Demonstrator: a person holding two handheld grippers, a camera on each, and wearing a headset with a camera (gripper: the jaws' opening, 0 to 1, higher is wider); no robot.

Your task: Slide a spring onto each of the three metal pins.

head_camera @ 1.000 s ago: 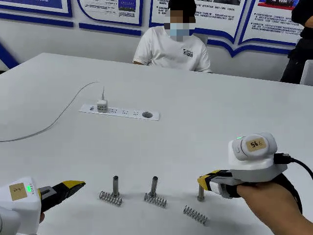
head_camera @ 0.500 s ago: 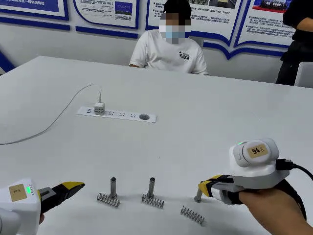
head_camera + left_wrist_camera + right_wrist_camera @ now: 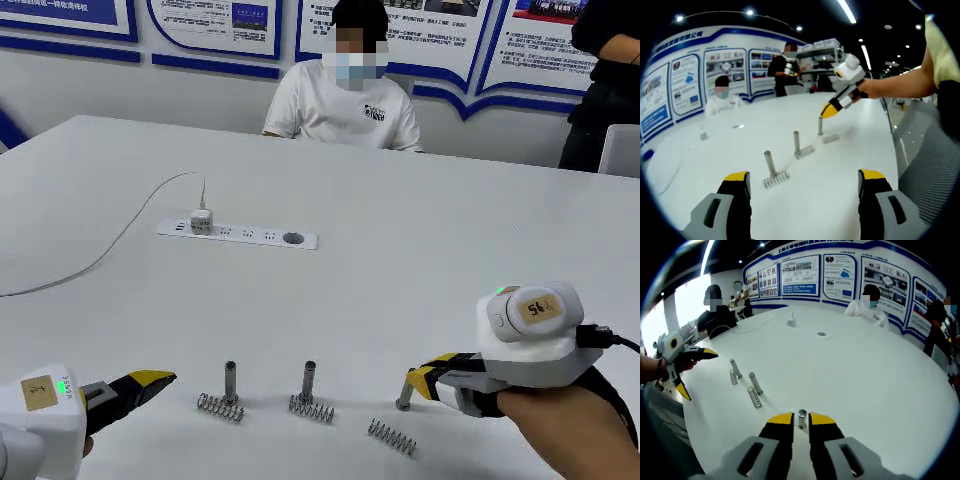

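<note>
Pins, three of them, stand in a row near the table's 6 o'clock edge in the head view: left pin (image 3: 231,378), middle pin (image 3: 308,380), right pin (image 3: 403,400). A spring lies flat at about 6 o'clock of each: left spring (image 3: 220,407), middle spring (image 3: 311,410), right spring (image 3: 391,437). None is threaded yet.

The right gripper (image 3: 415,382) reaches in from 3 o'clock. Its own view shows its yellow-tipped jaws closed around the right pin's top, and the pin looks a little tilted. That is the risk, I judge. A pin pinched high and off-vertical can tip over or be dragged across the smooth table (image 3: 420,260), knocking the right spring away. A grip over the top also blocks the end a spring must slide over.

The left gripper (image 3: 150,383) hovers at 9 o'clock of the left pin, jaws spread wide and holding nothing, apart from the parts. The hand (image 3: 560,430) behind the right gripper is held low, roughly level with the table.

Farther off at 12 o'clock lies a power strip (image 3: 240,232), with a seated person (image 3: 345,100) beyond.
</note>
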